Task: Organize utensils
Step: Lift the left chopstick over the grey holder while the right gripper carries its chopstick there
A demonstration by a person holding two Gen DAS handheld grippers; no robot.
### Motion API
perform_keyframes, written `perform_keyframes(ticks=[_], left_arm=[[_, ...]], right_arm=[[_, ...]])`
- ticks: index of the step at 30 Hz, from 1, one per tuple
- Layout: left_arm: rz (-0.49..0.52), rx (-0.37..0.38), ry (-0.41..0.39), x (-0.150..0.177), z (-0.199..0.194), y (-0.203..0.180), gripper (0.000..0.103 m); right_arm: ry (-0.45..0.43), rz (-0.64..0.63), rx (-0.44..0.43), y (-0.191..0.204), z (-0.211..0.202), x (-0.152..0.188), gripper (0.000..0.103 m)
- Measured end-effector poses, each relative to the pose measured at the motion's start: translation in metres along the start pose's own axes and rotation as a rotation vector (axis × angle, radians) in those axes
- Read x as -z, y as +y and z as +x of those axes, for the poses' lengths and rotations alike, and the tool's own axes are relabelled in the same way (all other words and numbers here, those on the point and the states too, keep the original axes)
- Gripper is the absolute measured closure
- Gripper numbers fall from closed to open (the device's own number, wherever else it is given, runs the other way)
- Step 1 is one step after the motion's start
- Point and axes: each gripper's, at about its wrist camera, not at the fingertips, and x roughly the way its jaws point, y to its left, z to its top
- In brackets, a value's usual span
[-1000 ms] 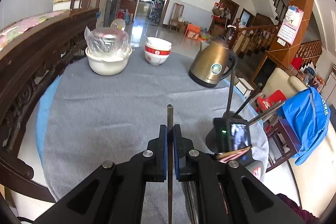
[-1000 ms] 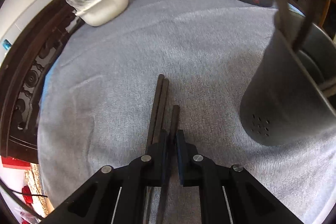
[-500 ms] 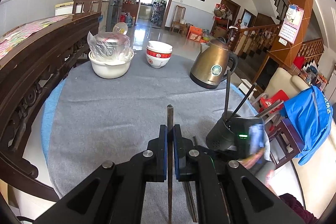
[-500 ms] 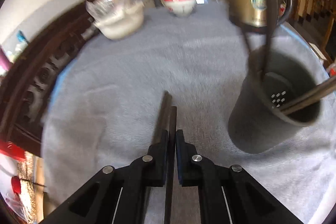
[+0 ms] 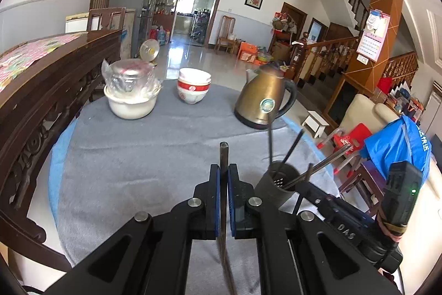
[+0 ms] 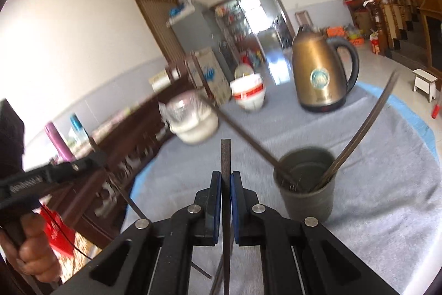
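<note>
Two grippers, each pinching one dark chopstick. Left gripper (image 5: 223, 176) fingers pressed on chopstick (image 5: 223, 156) above grey-clothed counter (image 5: 138, 162). Right gripper (image 6: 226, 181) fingers clamp second chopstick (image 6: 225, 156) just left of dark holder cup (image 6: 306, 190), cup upright on counter, several utensils leaning inside.

Bright room (image 5: 193, 51), dark wooden staircase (image 5: 326, 51)

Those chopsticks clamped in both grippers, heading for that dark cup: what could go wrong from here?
1. The cup already holds chopsticks leaning outward; a new one could knock them.
2. Each chopstick is pinched mid-length, so it may pivot or slip.
3. The left hand-held gripper and right hand-held gripper are close together and may collide.
</note>
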Motion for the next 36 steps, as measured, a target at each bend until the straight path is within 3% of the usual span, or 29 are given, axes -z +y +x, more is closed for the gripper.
perform_keyframes(ticks=[8, 21, 31, 36], left_arm=[[0.03, 0.019, -0.044, -0.015, -0.005, -0.024, 0.098], [0.031, 0.064, -0.127, -0.043, -0.007, -0.06, 0.098], [0.056, 0.094, -0.22, -0.063, -0.005, -0.1, 0.098], [0.085, 0.084, -0.26, -0.065, -0.001, -0.117, 0.098]], right_arm=[[-0.147, 0.021, 0.003, -0.001, -0.038, -0.026, 0.095], [-0.317, 0.03, 0.027, -0.01, -0.08, -0.063, 0.096], [-0.436, -0.006, 0.058, -0.004, -0.097, -0.078, 0.096], [-0.478, -0.014, 0.114, -0.011, -0.097, -0.081, 0.095]])
